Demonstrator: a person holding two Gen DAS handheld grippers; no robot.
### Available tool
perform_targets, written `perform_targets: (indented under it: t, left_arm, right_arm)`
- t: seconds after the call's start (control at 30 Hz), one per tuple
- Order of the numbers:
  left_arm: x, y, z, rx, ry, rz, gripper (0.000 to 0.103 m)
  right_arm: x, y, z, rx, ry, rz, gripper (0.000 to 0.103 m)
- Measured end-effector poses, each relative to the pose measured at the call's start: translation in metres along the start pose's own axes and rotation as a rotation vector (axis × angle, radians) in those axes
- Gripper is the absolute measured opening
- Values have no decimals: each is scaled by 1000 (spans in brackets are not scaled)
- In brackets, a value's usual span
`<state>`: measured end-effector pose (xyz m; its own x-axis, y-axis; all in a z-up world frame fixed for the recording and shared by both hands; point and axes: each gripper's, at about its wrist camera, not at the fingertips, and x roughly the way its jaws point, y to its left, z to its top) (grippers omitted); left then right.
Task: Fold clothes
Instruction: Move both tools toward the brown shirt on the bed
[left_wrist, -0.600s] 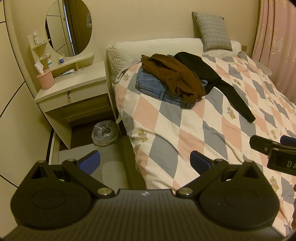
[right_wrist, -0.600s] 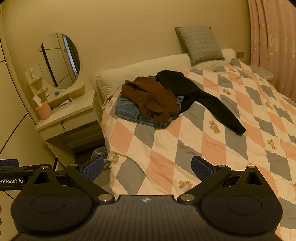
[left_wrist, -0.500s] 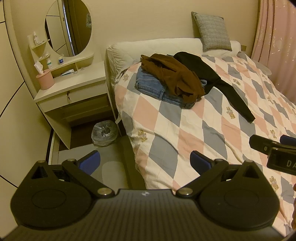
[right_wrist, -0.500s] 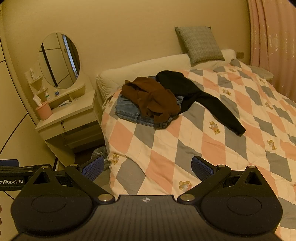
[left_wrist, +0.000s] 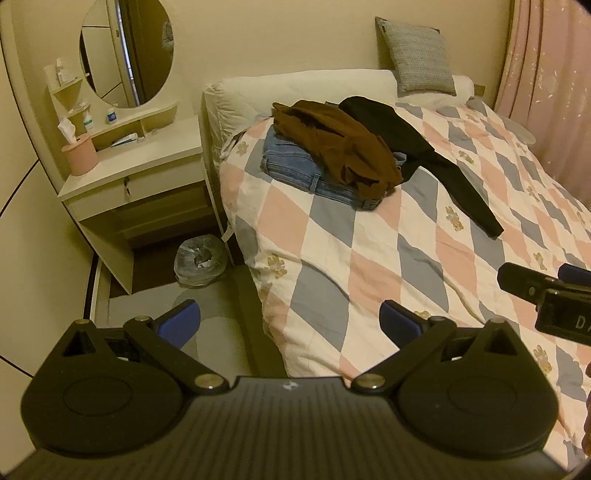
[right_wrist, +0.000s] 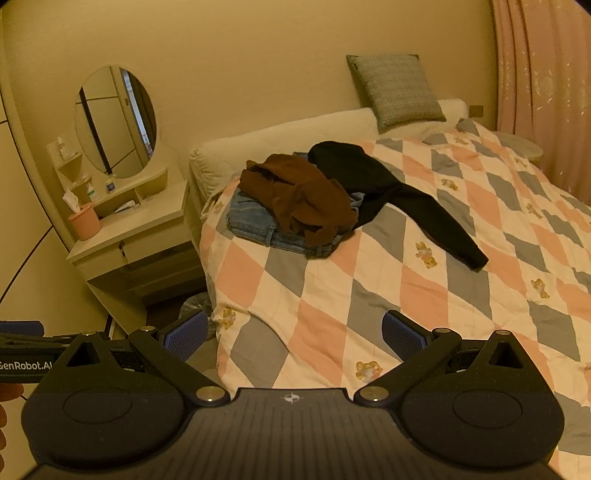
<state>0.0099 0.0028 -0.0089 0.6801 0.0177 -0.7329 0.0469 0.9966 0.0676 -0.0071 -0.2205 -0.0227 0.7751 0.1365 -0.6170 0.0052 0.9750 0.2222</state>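
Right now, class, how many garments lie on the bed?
3: blue jeans underneath, brown garment on them, black garment draped beside. More may hide beneath.

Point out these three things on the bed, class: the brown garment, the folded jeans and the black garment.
brown garment (left_wrist: 332, 147), left wrist view, middle of the crumpled cloth.
folded jeans (left_wrist: 291, 162), left wrist view, bare denim left of the brown cloth.
black garment (right_wrist: 436, 218), right wrist view, on the outstretched sleeve.

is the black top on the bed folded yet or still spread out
Spread out, unfolded: the black top lies loose on the quilt, one sleeve stretched away from the pile.
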Motion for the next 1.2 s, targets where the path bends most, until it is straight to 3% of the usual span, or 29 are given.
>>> perform_targets:
  t: [0.3,0.57,0.9,1.2]
  left_arm:
    - [12,2,2,-23,24,-76,102]
    - [24,-7,10,52,48,-23,102]
    - [51,-9,39,65,60,-77,102]
    - [105,2,81,84,96,-147,102]
  right_arm:
    - [4,-1,3,19,2,-18,103]
    - [15,-11,3,70,15,-40,103]
    - [32,-16,15,113,7,-86,103]
    - [80,-4,36,134,30,-144,103]
